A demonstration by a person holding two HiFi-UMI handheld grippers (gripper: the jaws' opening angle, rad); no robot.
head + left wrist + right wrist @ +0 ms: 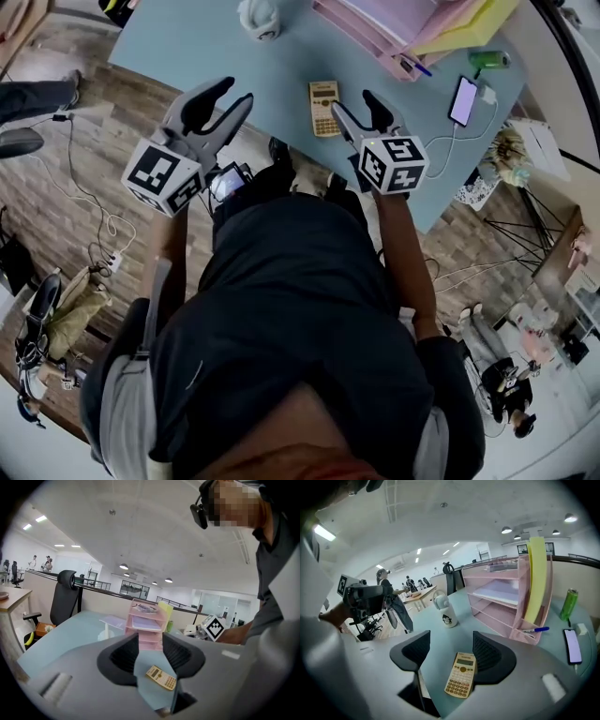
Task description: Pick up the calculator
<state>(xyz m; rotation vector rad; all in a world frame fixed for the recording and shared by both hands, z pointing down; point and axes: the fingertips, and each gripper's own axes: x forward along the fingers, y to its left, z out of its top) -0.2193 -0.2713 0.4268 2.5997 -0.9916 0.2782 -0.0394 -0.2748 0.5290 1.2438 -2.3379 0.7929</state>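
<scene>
The beige calculator point(324, 107) lies flat on the pale blue table point(197, 42), close to its near edge. My right gripper point(354, 105) hovers just right of it with its jaws open. In the right gripper view the calculator point(461, 675) shows on the table between the two dark pads point(490, 651), which stand apart from it. My left gripper point(234, 92) hangs to the left, over the table's edge, open and empty. Through its gap the calculator point(161, 677) shows further off on the table.
A pink stacked paper tray point(506, 602) with a yellow folder stands behind the calculator. A white bottle point(446, 613) is at the back left. A phone on a cable point(463, 99), a green can point(489, 59) and a blue pen point(536, 630) lie to the right.
</scene>
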